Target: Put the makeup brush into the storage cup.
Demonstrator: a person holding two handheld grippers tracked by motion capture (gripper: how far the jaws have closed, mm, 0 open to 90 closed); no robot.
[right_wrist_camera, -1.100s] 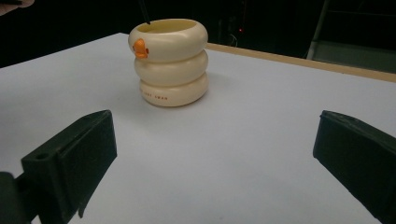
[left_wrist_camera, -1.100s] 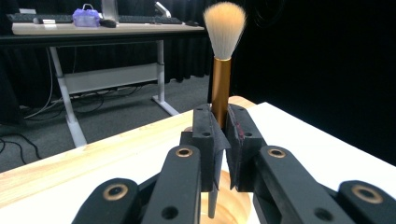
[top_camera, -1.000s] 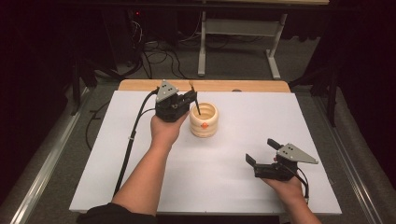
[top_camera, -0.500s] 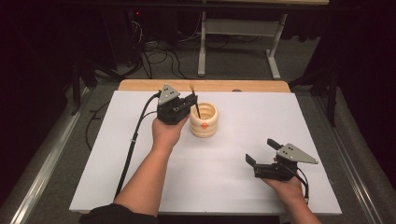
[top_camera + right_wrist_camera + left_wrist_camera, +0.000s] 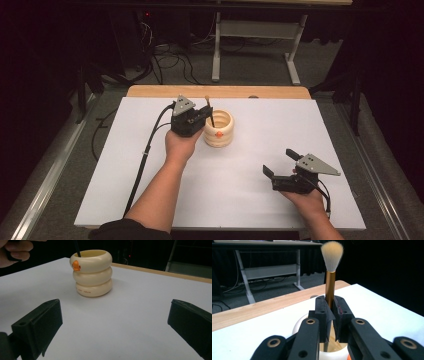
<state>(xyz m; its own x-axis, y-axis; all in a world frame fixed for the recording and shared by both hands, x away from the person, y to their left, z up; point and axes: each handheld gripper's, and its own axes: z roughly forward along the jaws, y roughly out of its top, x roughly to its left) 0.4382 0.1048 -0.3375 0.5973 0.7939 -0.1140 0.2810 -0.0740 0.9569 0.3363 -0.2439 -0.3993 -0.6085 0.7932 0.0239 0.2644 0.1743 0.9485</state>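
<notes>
- Left gripper [image 5: 205, 113]: your jaws are clenched on the brush [image 5: 330, 285], pinching its gold ferrule just below the bristles, which point up.
- Brush, long axis: close to upright, leaning slightly; the dark handle runs down from your pads into the mouth of the holder [image 5: 218, 128].
- Holder: cream, three stacked rings, small orange mark on the side; it stands on the white surface [image 5: 260, 200] toward the far edge, near the middle, just beside your left hand [image 5: 182, 145].
- Governing relation: the holder lies straight below your left fingers, so the coming move likely runs along the brush's own axis, up or down.
- Right gripper [image 5: 280, 162]: released, jaws wide with nothing between them, near the near right corner, well apart from the holder; your left hand is far nearer.
- Left gripper view: the pinch on the ferrule and the cream rim beneath.
- Right gripper view: the holder [image 5: 91, 272] side-on, with the handle entering at the rim's near-left side.
</notes>
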